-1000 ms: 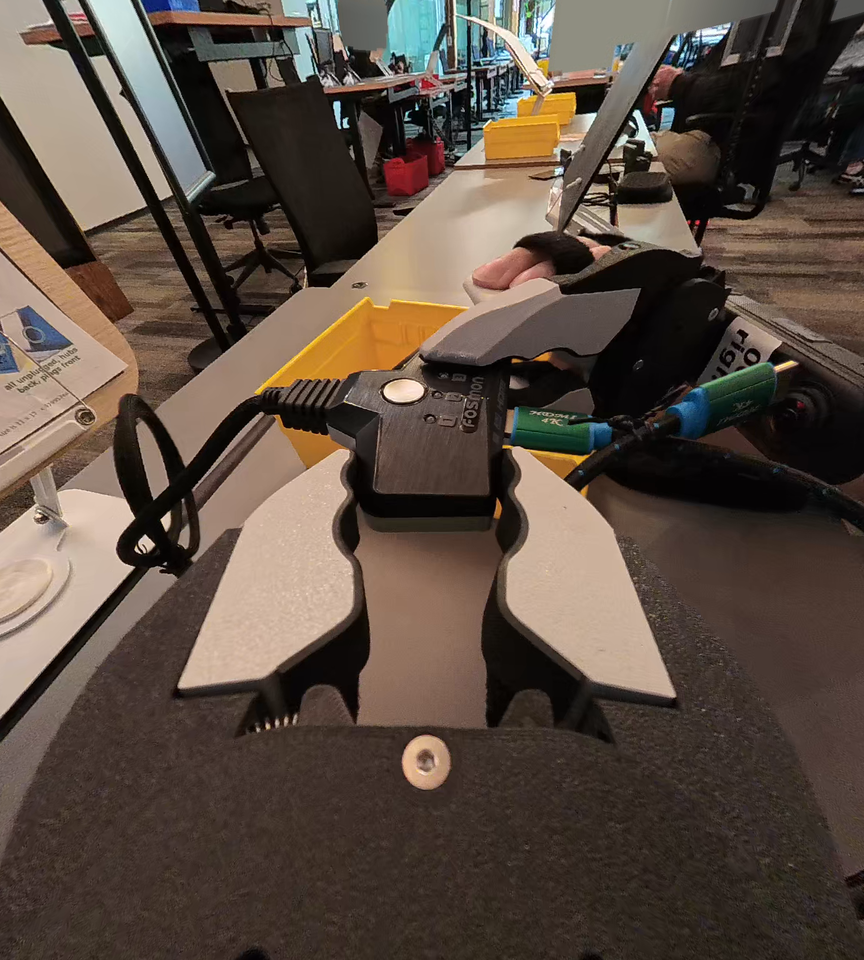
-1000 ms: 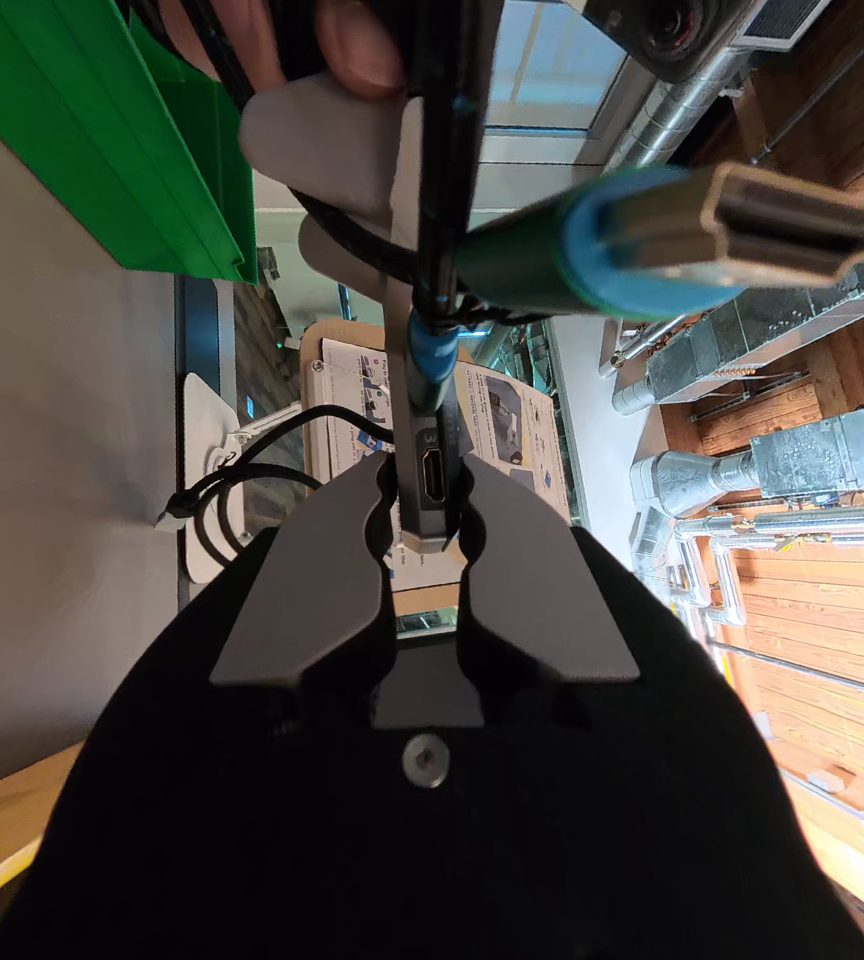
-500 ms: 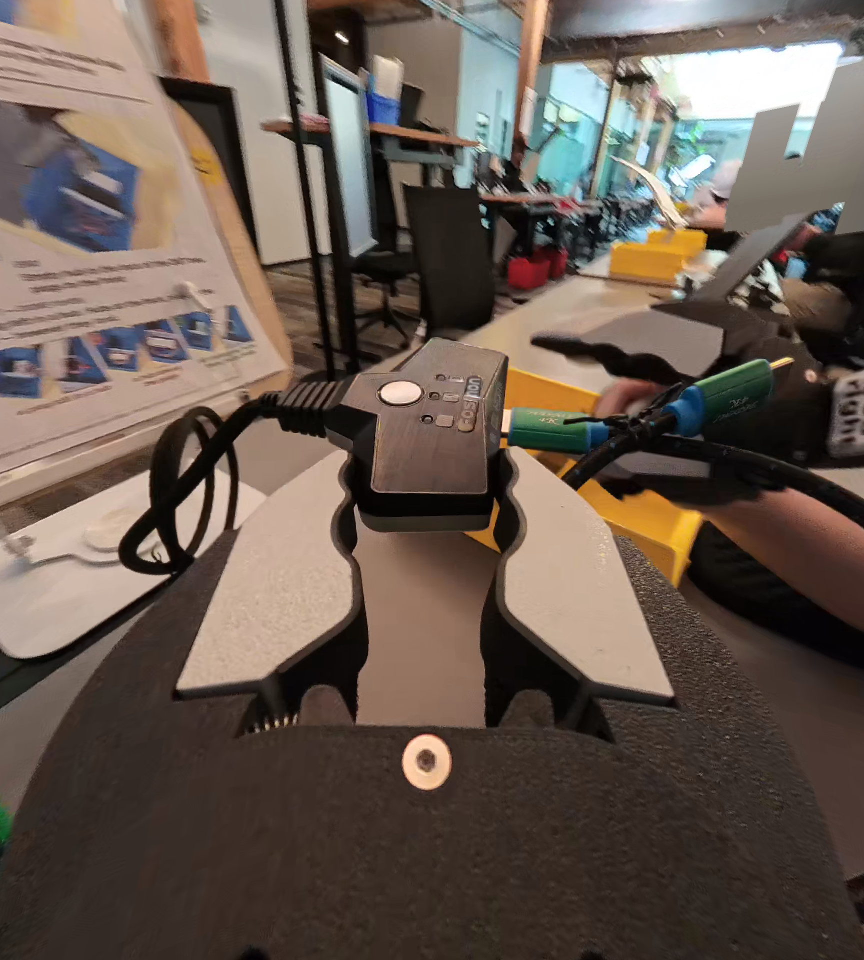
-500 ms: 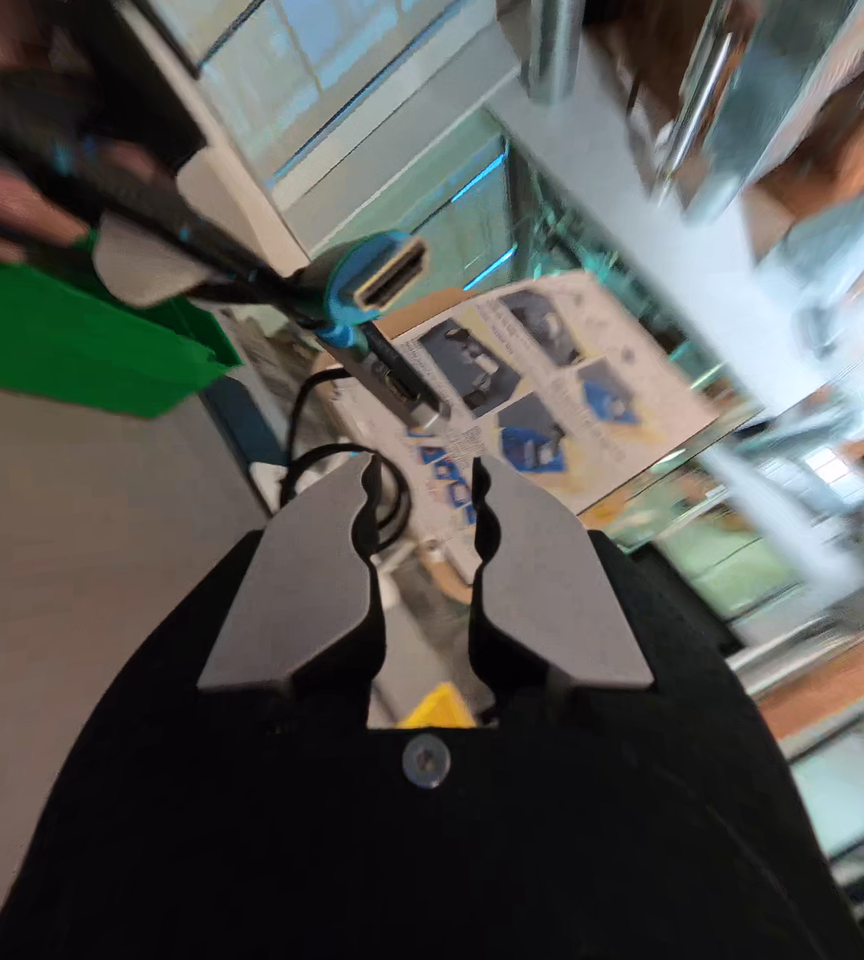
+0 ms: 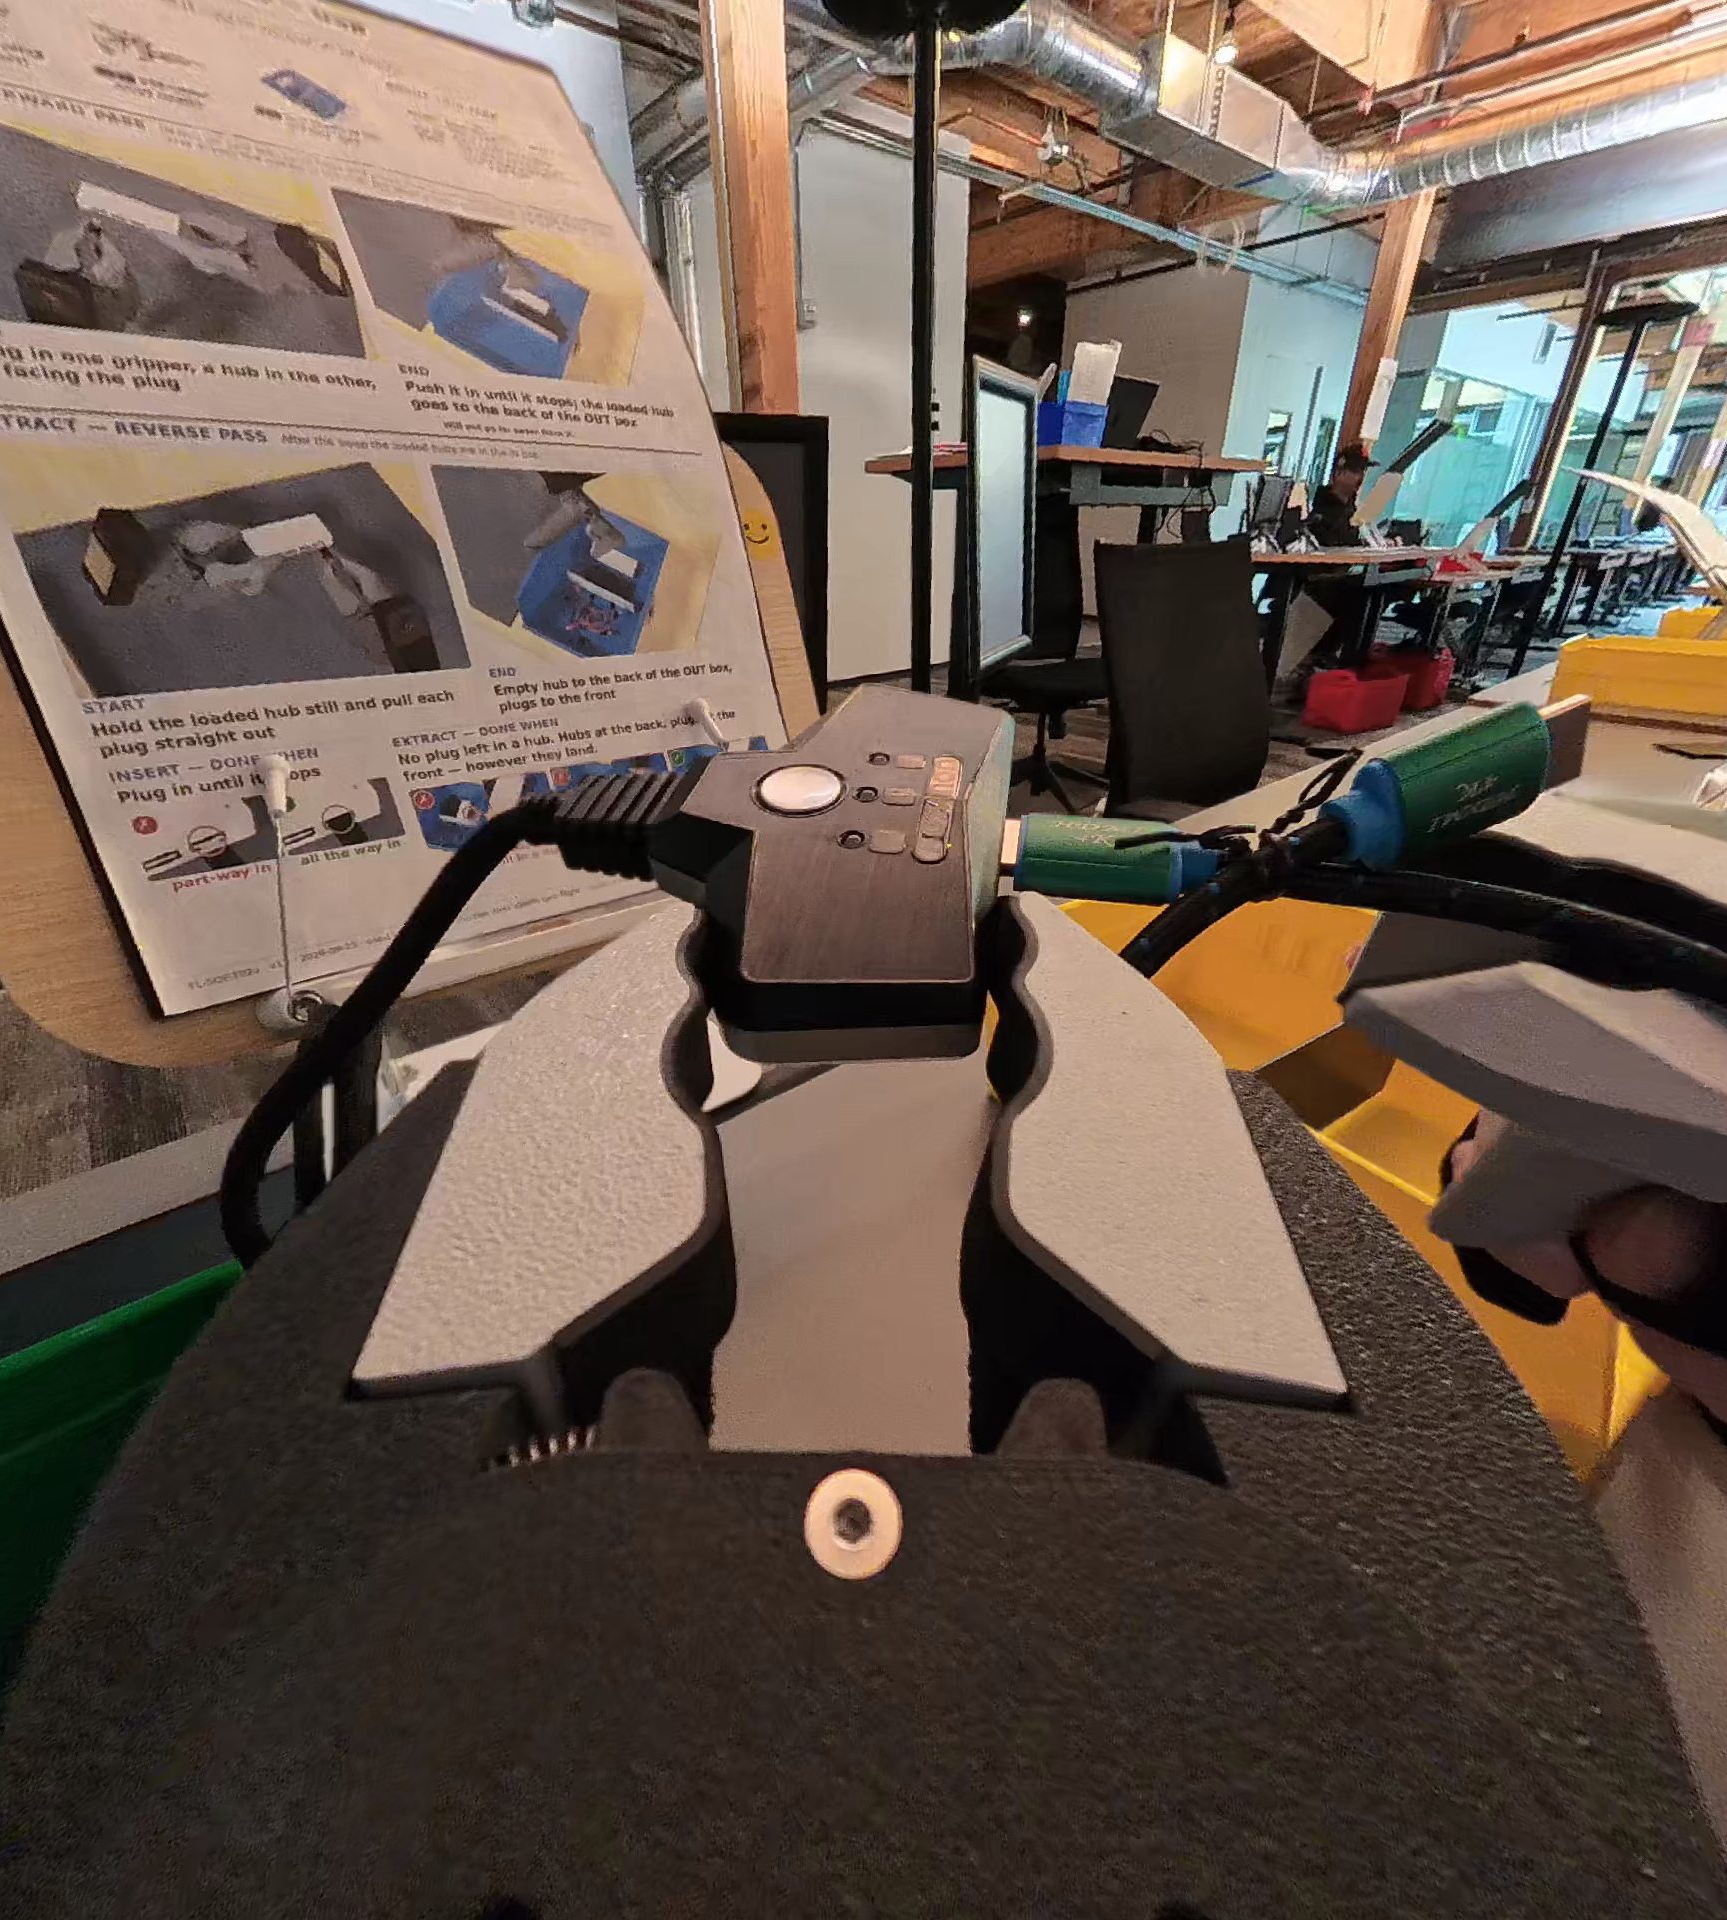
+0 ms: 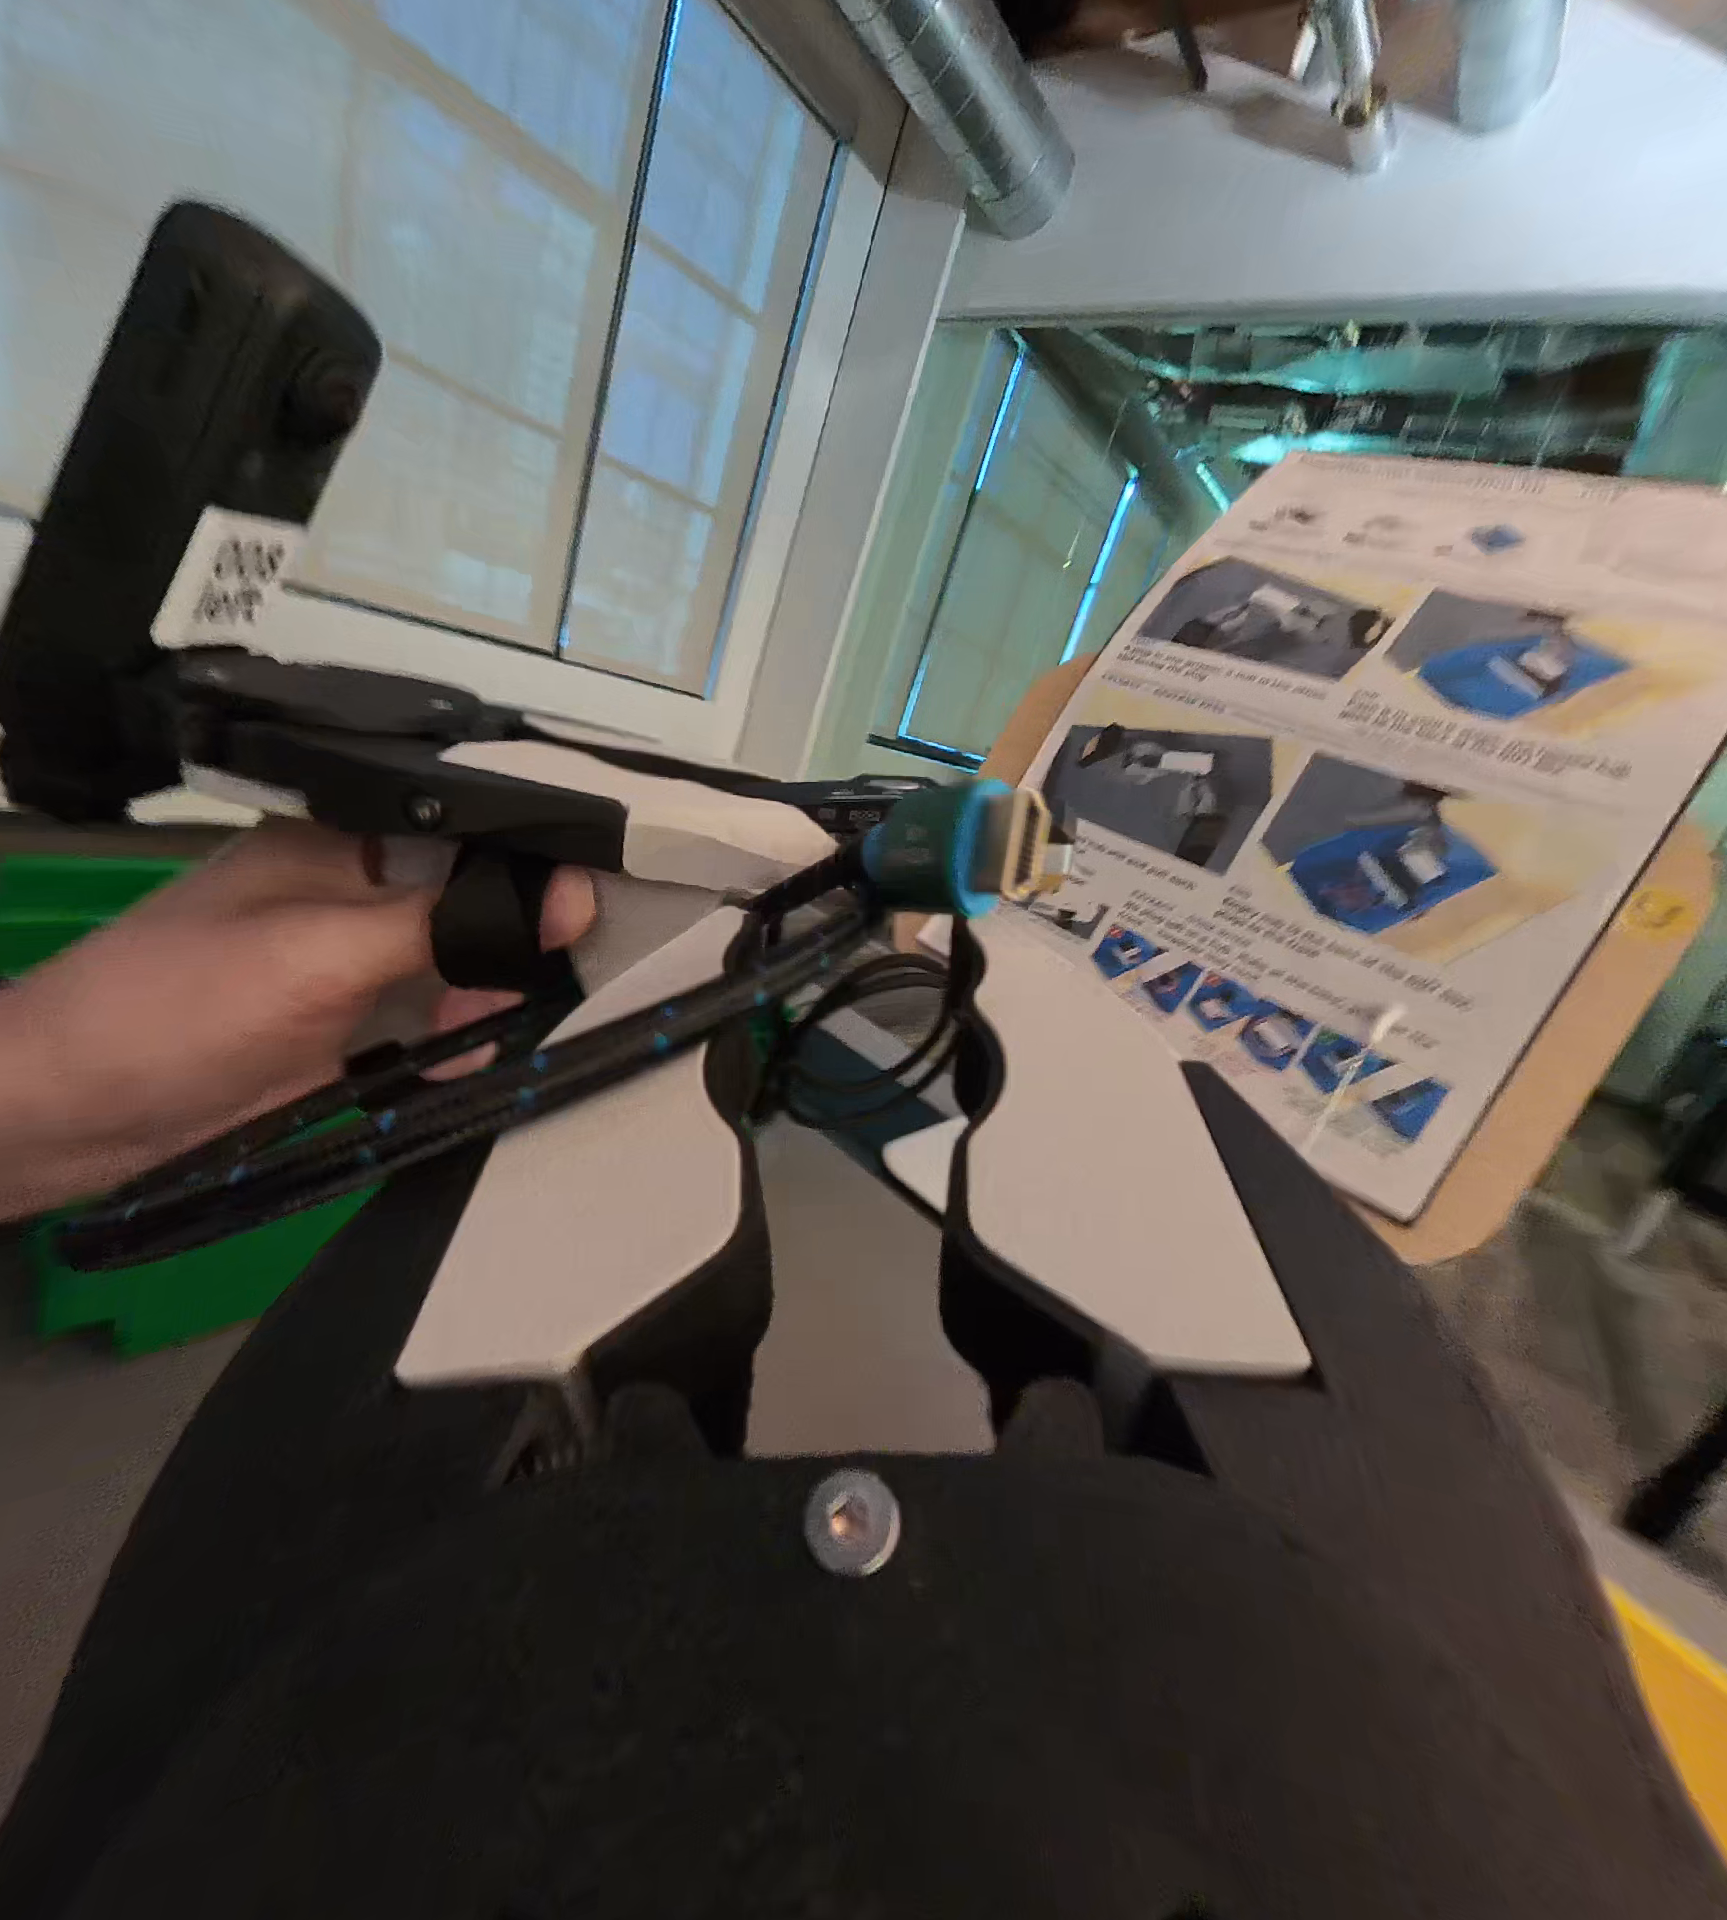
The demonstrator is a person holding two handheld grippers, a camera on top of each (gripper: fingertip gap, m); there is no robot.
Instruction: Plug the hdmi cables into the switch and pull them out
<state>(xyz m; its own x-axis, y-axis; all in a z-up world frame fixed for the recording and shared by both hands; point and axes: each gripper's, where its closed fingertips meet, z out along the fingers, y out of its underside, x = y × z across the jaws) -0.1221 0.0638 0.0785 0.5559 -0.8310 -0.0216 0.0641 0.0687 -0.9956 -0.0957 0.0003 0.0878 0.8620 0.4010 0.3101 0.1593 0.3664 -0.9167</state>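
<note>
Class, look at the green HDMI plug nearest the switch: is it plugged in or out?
Plugged in. The near green plug meets the side of the switch held by the left gripper, with some metal showing; full seating cannot be told.

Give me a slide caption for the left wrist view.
Left gripper clamps the HDMI switch, one green plug inserted, another loose.

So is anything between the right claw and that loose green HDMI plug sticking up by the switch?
Partly. The loose green plug sits just past the open right claw, but the braided black cables loop across the left finger and the gap. The left claw holds the switch right behind it.
</note>
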